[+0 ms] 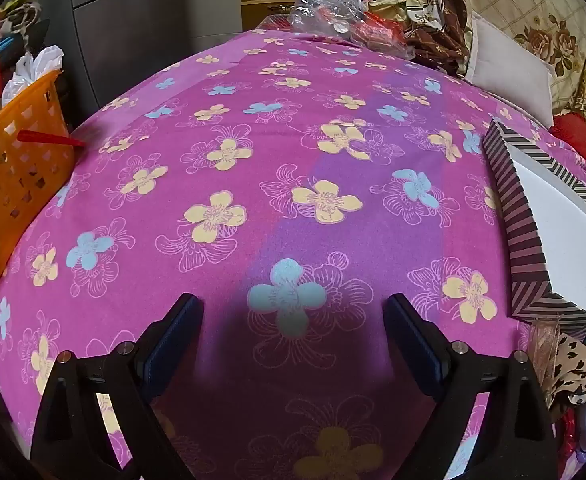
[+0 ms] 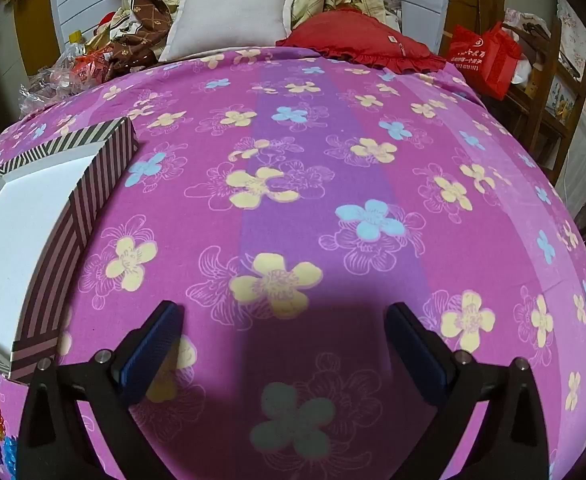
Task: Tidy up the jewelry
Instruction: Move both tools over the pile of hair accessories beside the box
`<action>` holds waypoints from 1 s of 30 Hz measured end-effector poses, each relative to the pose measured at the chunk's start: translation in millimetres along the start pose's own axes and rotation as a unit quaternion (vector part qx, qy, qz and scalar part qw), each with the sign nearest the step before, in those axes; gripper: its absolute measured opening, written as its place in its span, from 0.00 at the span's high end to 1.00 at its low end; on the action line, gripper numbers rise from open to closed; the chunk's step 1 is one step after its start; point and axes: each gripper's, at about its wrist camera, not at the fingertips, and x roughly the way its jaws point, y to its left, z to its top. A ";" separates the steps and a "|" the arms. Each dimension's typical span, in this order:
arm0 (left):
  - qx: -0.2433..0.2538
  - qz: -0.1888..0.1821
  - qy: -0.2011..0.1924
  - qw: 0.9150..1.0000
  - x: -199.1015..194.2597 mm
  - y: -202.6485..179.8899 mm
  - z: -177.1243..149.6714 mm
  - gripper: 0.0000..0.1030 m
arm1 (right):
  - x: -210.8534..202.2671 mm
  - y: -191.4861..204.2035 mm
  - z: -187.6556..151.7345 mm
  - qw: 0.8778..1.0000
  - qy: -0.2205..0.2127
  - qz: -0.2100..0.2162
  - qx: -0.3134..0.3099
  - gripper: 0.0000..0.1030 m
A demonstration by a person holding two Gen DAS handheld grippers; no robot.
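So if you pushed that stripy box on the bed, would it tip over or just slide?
The striped cardboard box looks low and wide, so it would probably slide rather than tip. It sits on the soft flowered pink bedsheet, which may drag. Its white inside looks empty, so it is likely light.

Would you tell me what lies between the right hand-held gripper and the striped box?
Only bare flowered bedsheet separates the right hand-held gripper from the striped box, in the right wrist view.

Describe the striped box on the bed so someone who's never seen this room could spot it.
Start at the bed's pink flowered sheet. In front of the grey pillow sits the striped box, open, with a plain white inside. Its dark-and-pale striped walls mark it out from the soft cushions around it.
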 end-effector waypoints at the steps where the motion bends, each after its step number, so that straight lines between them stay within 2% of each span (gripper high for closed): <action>1: -0.001 -0.001 0.000 1.000 0.0 0.1 0.0 0.11 | 0.0 0.0 0.0 1.000 0.000 0.000 0.000 0.00; 5: 0.000 0.001 0.002 1.000 -3.5 -0.2 -3.9 0.11 | 0.0 0.0 -0.1 1.000 0.000 0.000 0.000 0.00; 7: -0.008 0.007 0.022 1.000 -2.7 0.3 -1.5 0.14 | 0.0 0.0 -0.1 1.000 0.000 0.000 0.000 0.00; 11: 0.001 0.001 0.038 0.999 -22.5 -5.3 -14.1 0.32 | -0.1 0.6 -0.6 1.000 0.002 -0.005 0.011 0.00; 16: 0.012 -0.008 0.009 1.000 -56.9 -12.4 -33.9 0.32 | -14.6 7.1 -12.9 0.998 0.064 0.005 0.009 0.01; 18: 0.014 -0.009 -0.004 1.000 -72.3 -16.5 -39.4 0.32 | -37.5 11.2 -27.7 0.999 0.051 0.000 0.018 0.06; 24: 0.017 -0.025 -0.038 0.999 -121.0 -40.7 -57.5 0.32 | -126.0 44.6 -69.5 0.999 -0.028 0.031 0.019 0.06; 27: 0.022 -0.042 -0.046 0.998 -138.3 -53.8 -65.4 0.32 | -158.6 69.4 -84.9 0.996 -0.051 0.067 0.014 0.06; 30: 0.026 -0.064 -0.050 0.996 -153.3 -67.5 -71.2 0.32 | -177.9 98.5 -93.9 0.994 -0.054 0.099 0.008 0.06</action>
